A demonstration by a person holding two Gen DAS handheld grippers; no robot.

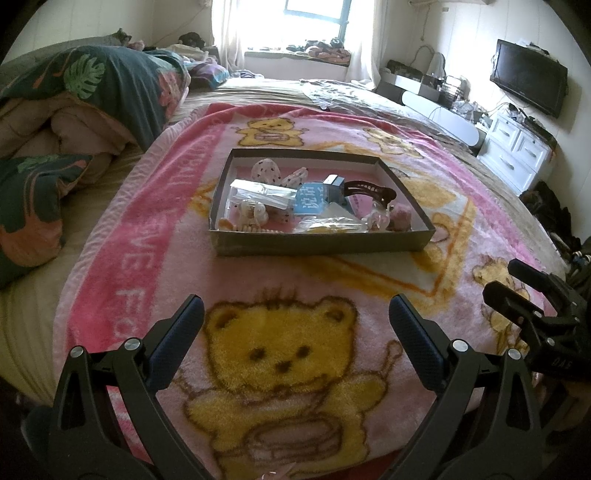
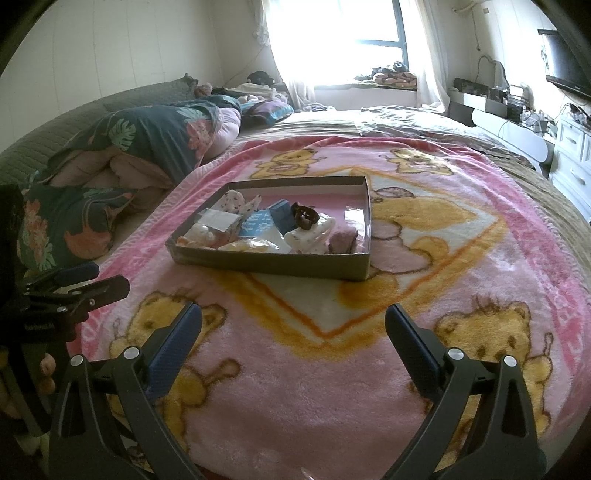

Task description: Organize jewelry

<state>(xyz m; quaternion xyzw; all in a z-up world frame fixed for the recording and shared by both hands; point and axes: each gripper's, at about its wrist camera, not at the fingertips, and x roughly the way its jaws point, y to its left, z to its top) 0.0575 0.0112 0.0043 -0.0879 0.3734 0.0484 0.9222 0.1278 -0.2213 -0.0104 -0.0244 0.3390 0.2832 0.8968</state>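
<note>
A shallow grey cardboard box (image 1: 317,245) (image 2: 273,264) lies on the pink bear blanket in the middle of the bed. Inside it are mixed items: a blue card box (image 1: 312,197) (image 2: 282,214), a dark brown hair clip (image 1: 369,186) (image 2: 304,216), clear plastic bags (image 1: 258,194), dotted fabric pieces (image 1: 267,170) (image 2: 234,201) and pale bead pieces (image 1: 251,212). My left gripper (image 1: 295,325) hovers open over the blanket, well short of the box. My right gripper (image 2: 293,326) is likewise open and holds nothing. Each gripper shows at the edge of the other's view.
A folded leaf-print quilt (image 1: 85,96) (image 2: 140,147) is heaped on the left of the bed. A white dresser (image 1: 517,147) with a television (image 1: 528,81) above stands on the right. A bright window (image 2: 351,33) lies beyond the bed. A person's fingers (image 2: 46,369) grip the left tool.
</note>
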